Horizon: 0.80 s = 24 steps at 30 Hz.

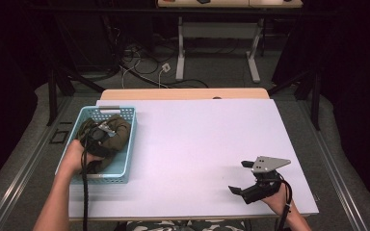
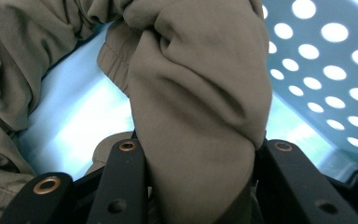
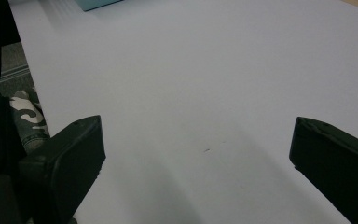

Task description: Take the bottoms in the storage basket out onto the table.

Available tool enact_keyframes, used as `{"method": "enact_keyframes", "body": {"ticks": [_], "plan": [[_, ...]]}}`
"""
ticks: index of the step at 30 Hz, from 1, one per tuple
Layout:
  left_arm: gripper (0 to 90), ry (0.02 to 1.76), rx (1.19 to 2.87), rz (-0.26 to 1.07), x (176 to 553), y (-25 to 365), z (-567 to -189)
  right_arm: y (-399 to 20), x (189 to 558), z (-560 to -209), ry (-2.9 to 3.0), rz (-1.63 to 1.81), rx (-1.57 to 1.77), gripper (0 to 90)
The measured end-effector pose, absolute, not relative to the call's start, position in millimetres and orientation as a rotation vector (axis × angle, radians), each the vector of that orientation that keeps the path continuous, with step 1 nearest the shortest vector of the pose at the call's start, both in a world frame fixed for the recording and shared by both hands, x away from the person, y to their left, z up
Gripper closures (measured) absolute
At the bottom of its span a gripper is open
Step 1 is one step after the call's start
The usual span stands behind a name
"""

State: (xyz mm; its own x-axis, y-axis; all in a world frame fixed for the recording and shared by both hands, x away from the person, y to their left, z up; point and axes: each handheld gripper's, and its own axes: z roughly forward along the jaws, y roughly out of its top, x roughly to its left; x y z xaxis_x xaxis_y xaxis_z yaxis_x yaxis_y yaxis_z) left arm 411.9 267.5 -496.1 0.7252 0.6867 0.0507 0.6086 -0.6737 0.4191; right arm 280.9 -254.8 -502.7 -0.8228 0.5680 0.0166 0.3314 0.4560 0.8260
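Note:
An olive-green cloth [image 1: 119,136] lies bunched inside a light blue perforated basket [image 1: 131,140] at the table's left side. My left gripper [image 1: 101,132] reaches down into the basket and is shut on a thick fold of the cloth. In the left gripper view the fold [image 2: 200,84] rises between the two black jaws of the left gripper [image 2: 200,179], with the basket's holed wall [image 2: 317,70] behind. My right gripper [image 1: 238,176] hovers low over the white tabletop near the front right corner. Its jaws stand wide open around nothing, as the right gripper [image 3: 198,154] shows over bare table.
The white tabletop [image 1: 197,144] spreads between basket and right gripper, with a wooden strip [image 1: 183,93] along its far edge. Beyond it, cables [image 1: 139,62] lie on the floor by a white desk frame [image 1: 180,57]. The basket's corner [image 3: 98,3] peeks in far off.

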Motion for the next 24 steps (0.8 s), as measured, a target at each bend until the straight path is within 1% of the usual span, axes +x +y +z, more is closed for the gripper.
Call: {"method": "enact_keyframes", "body": {"ticks": [3, 6, 24], "plan": [[64.8, 0.984, 2.547, 0.278, 411.1, 269.2, -494.6, -255.0, 281.0, -502.6, 2.447, 1.302, 0.775, 3.2], [64.9, 0.920, 2.541, 0.258, 408.7, 274.4, -492.5, -255.9, 281.5, -502.8, 2.451, 1.313, 0.780, 3.2], [65.0, 0.871, 2.471, 0.258, 405.1, 282.3, -483.0, -256.8, 282.1, -503.5, 2.460, 1.318, 0.787, 3.2]]}}
